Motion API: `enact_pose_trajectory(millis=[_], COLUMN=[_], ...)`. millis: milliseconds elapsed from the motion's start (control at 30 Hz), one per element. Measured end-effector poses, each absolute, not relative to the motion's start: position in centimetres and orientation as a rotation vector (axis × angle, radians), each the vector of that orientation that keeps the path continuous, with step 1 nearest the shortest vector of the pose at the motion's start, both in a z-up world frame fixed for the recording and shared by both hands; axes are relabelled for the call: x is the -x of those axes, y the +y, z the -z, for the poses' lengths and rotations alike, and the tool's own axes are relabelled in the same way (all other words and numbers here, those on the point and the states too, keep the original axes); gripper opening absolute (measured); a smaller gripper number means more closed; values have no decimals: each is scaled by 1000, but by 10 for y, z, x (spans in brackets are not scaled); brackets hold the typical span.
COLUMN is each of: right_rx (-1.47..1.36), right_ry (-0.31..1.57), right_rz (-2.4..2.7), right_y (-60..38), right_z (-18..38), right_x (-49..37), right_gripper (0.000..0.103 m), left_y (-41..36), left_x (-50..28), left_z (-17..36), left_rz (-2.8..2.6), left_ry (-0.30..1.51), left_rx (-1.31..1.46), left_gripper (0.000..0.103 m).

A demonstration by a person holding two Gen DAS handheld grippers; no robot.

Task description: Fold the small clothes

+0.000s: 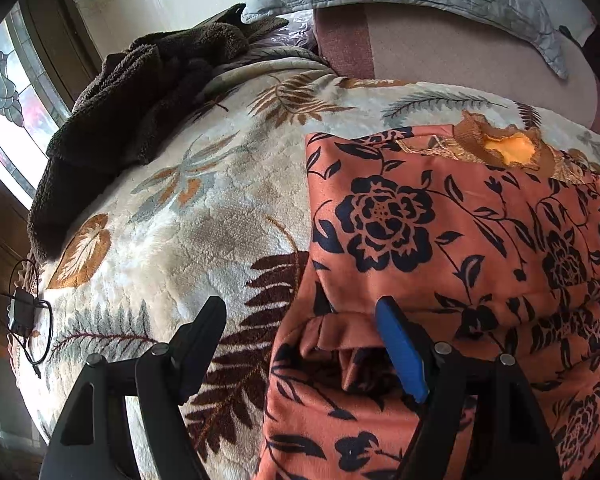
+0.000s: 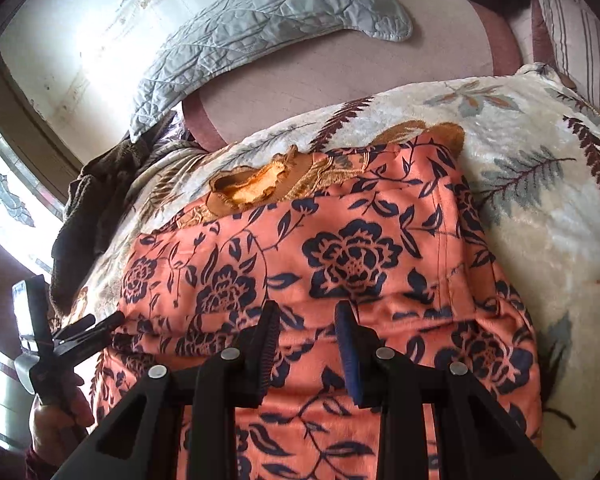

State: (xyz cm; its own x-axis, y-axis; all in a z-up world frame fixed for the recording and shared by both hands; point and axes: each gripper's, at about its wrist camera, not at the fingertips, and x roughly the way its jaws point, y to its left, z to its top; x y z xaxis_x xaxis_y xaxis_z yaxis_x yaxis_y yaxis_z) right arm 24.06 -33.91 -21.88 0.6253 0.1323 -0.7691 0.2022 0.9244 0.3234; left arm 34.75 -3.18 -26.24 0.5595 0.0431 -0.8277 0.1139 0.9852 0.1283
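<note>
An orange garment with a dark floral print (image 1: 452, 240) lies on a leaf-patterned plush blanket (image 1: 204, 208). Its frilled orange collar (image 1: 508, 148) points away from me. In the left wrist view my left gripper (image 1: 300, 316) is open over the garment's left edge, the blue-padded finger over the cloth and the black finger over the blanket. In the right wrist view the garment (image 2: 340, 256) fills the middle and my right gripper (image 2: 308, 320) is open just above it. The left gripper (image 2: 100, 328) shows at the garment's left edge there.
A dark brown fleece (image 1: 132, 120) lies bunched at the blanket's left. A grey quilted pillow (image 2: 268, 28) rests on a pink headboard behind. A black charger with cable (image 1: 22, 312) sits at the blanket's left edge. A window (image 1: 8, 92) is at the left.
</note>
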Motion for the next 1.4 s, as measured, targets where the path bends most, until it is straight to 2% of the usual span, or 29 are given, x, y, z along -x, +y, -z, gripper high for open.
enact_pose_trajectory(millis=[200,400,633,867,900,933,1000,1267,1333,1367,1400], right_rx=[-359,-332,-283,-427,-461,-499,-568,-731,-756,-769,-780], right_ry=[1005,1142,1168,1091,1076,1061,1014,1043,1055,1065,1076], right_rz=[50,28,-30,72,96,122,162,198,206,209,215], right_y=[-322,-308,-298,-357,-367,-378,-396,-430,-436,-439,-440], right_z=[232,260,257,234,231,230,225,239,244,247,250], right_x=[-186,-129,-64,-21,-18,-14,-6,0,2,3,3], right_gripper=[32,32,32,33,37,56,79,79,79,79,79], left_y=[-37,-28,-10,42,50,60,77,98,92,89,86], left_x=[-282,-209,-152,-127,-127,-128,-127,-124,-122,-121,-120], left_z=[254,286,278,264,263,261,260,279,282,284,286], left_rz=[153,165,135,84,70,55,44,118,147,169,192], left_ry=[975,1051,1020,1076,1096,1118,1152,1307,1313,1320,1329], left_rx=[-165,-236,-248,-172,-158,-136,-76,141,134,131,136], left_gripper=[78,78,78,78,78,78,78,77,58,38,29])
